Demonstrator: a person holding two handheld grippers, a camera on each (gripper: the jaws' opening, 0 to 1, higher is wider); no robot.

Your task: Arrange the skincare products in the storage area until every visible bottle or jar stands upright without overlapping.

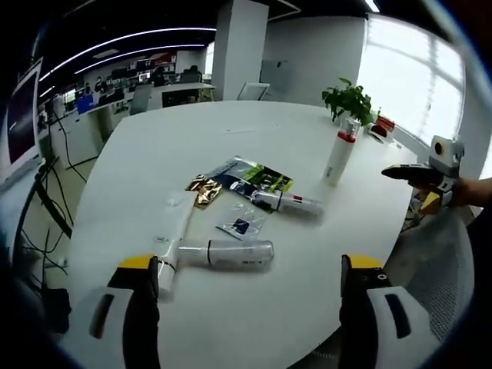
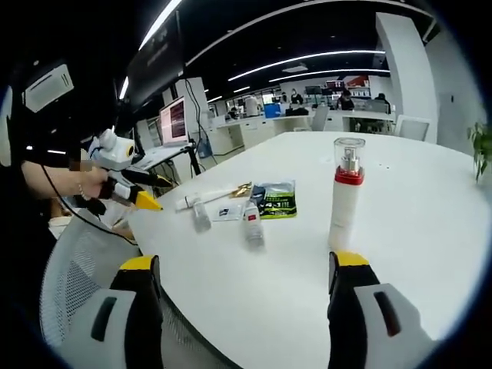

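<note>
The white counter [image 1: 254, 315] carries everything, and its rounded near edge is the main hazard: a lying bottle rolls freely, so a nudge from a claw could send it toward that edge.

In the left gripper view, 1 tall white spray bottle [image 1: 339, 154] with a red collar already stands upright at the far right, just in front of a potted plant [image 1: 350, 100]. It is narrow and top-heavy, so a passing sweep of the right claw [image 1: 407, 174], which sits near it with its yellow tips close together, could topple it.

2 bottles lie on their sides. The clear-capped bottle [image 1: 223, 254] lies nearest, just beyond the left claw [image 1: 254, 284], whose jaws are spread wide and empty. Pinching it off-centre would likely let it swing or slip while being tipped up. The second lying bottle [image 1: 286, 203] rests against the green sachet [image 1: 265, 178] and gold sachet [image 1: 204, 191]; standing it on those would leave it wobbling.

In the right gripper view the right claw [image 2: 246, 280] is spread and empty.
</note>
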